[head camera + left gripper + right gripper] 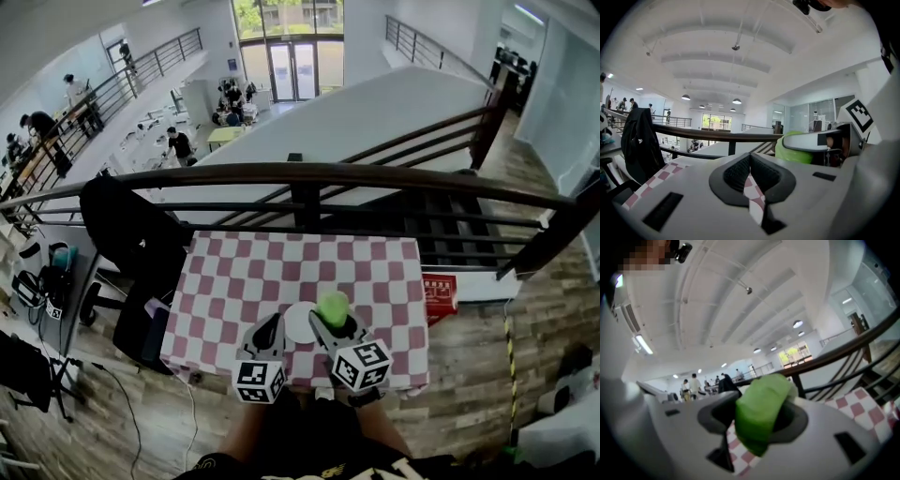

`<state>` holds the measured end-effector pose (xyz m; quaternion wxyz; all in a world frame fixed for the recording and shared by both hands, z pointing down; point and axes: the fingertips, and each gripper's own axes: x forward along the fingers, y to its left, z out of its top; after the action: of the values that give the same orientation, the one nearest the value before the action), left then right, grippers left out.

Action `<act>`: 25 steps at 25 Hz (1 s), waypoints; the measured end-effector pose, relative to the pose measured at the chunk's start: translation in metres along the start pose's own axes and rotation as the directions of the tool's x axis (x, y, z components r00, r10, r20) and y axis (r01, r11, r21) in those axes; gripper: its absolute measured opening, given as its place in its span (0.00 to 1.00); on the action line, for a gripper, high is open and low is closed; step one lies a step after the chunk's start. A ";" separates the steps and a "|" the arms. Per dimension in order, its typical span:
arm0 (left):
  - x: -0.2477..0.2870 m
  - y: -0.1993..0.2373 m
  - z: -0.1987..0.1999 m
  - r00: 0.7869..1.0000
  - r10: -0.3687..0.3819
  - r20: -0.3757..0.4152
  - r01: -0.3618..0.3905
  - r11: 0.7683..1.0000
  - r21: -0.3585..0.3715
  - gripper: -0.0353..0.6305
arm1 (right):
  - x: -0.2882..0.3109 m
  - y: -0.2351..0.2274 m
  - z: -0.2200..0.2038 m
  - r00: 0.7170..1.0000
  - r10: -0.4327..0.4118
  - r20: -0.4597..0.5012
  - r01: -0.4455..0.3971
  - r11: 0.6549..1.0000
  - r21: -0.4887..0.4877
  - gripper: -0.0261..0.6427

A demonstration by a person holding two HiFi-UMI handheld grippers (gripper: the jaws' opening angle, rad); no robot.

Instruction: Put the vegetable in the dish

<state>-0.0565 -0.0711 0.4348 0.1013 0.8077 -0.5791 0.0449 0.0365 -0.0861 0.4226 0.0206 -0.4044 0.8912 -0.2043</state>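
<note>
A light green vegetable (333, 307) sits between the jaws of my right gripper (336, 319), which is shut on it and holds it raised above the near part of the checkered table (244, 272). In the right gripper view the green vegetable (761, 411) fills the gap between the dark pads. A white dish (298, 323) lies on the cloth just left of that gripper, partly hidden by it. My left gripper (271, 334) hovers beside the dish with its jaws shut and nothing in them. In the left gripper view my left gripper (750, 169) points upward, with the vegetable (794, 149) at the right.
A dark railing (300, 178) runs behind the table, with a stairwell beyond. A black chair with a jacket (131, 234) stands at the table's left. A red box (440, 292) sits at the table's right edge. Bags and cables lie on the floor at left.
</note>
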 end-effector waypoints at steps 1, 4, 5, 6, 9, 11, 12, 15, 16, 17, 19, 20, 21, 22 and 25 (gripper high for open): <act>0.002 -0.001 -0.009 1.000 0.000 -0.009 0.000 1.000 -0.006 0.09 | 0.002 -0.008 -0.012 1.000 -0.007 -0.029 0.008 1.000 0.011 0.33; 0.020 0.010 -0.036 0.998 -0.005 -0.055 0.001 0.998 -0.063 0.09 | 0.016 -0.034 -0.040 0.995 -0.034 -0.093 0.038 0.998 0.044 0.33; 0.025 0.015 -0.048 0.996 -0.005 -0.085 -0.001 0.997 -0.079 0.09 | 0.021 -0.041 -0.051 0.992 -0.043 -0.121 0.050 0.997 0.059 0.33; 0.027 0.020 -0.061 0.993 -0.005 -0.117 -0.006 0.996 -0.091 0.09 | 0.024 -0.047 -0.064 0.987 -0.050 -0.154 0.062 0.995 0.075 0.33; 0.031 0.034 -0.095 0.980 -0.002 -0.197 -0.023 0.992 -0.126 0.09 | 0.034 -0.062 -0.107 0.964 -0.063 -0.257 0.098 0.987 0.127 0.33; 0.031 0.040 -0.110 0.973 -0.015 -0.232 -0.020 0.989 -0.146 0.09 | 0.040 -0.067 -0.132 0.946 -0.060 -0.317 0.115 0.981 0.155 0.33; 0.032 0.042 -0.116 0.969 -0.026 -0.245 -0.012 0.988 -0.152 0.09 | 0.042 -0.068 -0.143 0.938 -0.056 -0.342 0.118 0.979 0.165 0.33; 0.039 0.056 -0.142 0.950 -0.044 -0.309 -0.010 0.986 -0.169 0.09 | 0.057 -0.070 -0.171 0.920 -0.037 -0.390 0.123 0.973 0.197 0.33; 0.042 0.064 -0.155 0.937 -0.041 -0.347 -0.025 0.983 -0.183 0.09 | 0.064 -0.070 -0.180 0.915 -0.025 -0.402 0.122 0.968 0.218 0.33; 0.044 0.072 -0.167 0.923 -0.039 -0.383 -0.042 0.979 -0.200 0.09 | 0.071 -0.068 -0.188 0.911 -0.008 -0.412 0.120 0.962 0.246 0.33; 0.048 0.087 -0.183 0.905 -0.046 -0.423 -0.062 0.969 -0.240 0.09 | 0.085 -0.062 -0.203 0.905 0.030 -0.424 0.112 0.946 0.305 0.33; 0.050 0.094 -0.187 0.902 -0.053 -0.428 -0.064 0.965 -0.255 0.09 | 0.093 -0.058 -0.210 0.903 0.047 -0.426 0.105 0.939 0.327 0.33; 0.052 0.100 -0.190 0.901 -0.060 -0.429 -0.063 0.962 -0.266 0.09 | 0.100 -0.055 -0.217 0.903 0.061 -0.426 0.100 0.933 0.345 0.33; 0.055 0.105 -0.192 0.901 -0.067 -0.429 -0.058 0.961 -0.272 0.09 | 0.107 -0.053 -0.222 0.903 0.074 -0.424 0.097 0.925 0.367 0.32; 0.060 0.116 -0.200 0.892 -0.085 -0.445 -0.048 0.959 -0.278 0.09 | 0.125 -0.052 -0.241 0.905 0.090 -0.416 0.123 0.880 0.458 0.25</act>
<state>-0.1382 -0.1192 0.6541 0.3475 0.7577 -0.5323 0.1476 -0.0594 -0.1243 0.6789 -0.0775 -0.3403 0.7930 -0.4994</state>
